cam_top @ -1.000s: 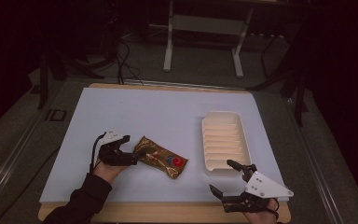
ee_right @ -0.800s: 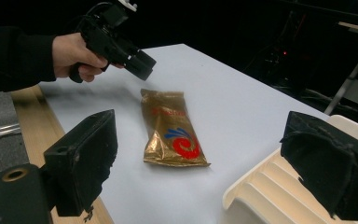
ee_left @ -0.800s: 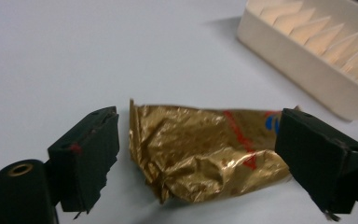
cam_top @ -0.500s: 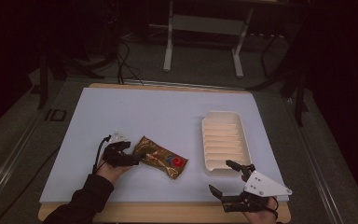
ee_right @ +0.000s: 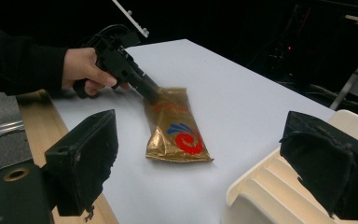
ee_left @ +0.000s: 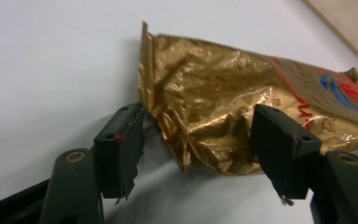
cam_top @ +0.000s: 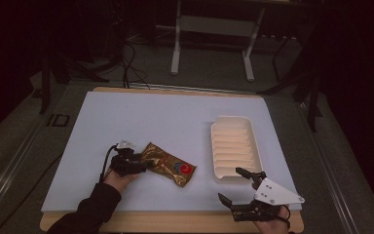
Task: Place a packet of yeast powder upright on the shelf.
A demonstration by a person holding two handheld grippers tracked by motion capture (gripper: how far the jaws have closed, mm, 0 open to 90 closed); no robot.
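The gold snack packet [cam_top: 168, 165] lies flat on the white mat [cam_top: 165, 117] of the table [cam_top: 175, 222], near the front edge and left of the ribbed white tray [cam_top: 236, 148], with bare mat between them and a wide bare stretch behind; the left hand-held gripper [cam_top: 139, 163] sits at the packet's crumpled left end, its jaws closing in with that end between them, one pad at the foil, the other just beside its edge; the right hand-held gripper [cam_top: 233, 185] hovers at the front edge near the tray's corner, jaws wide apart, holding nothing.
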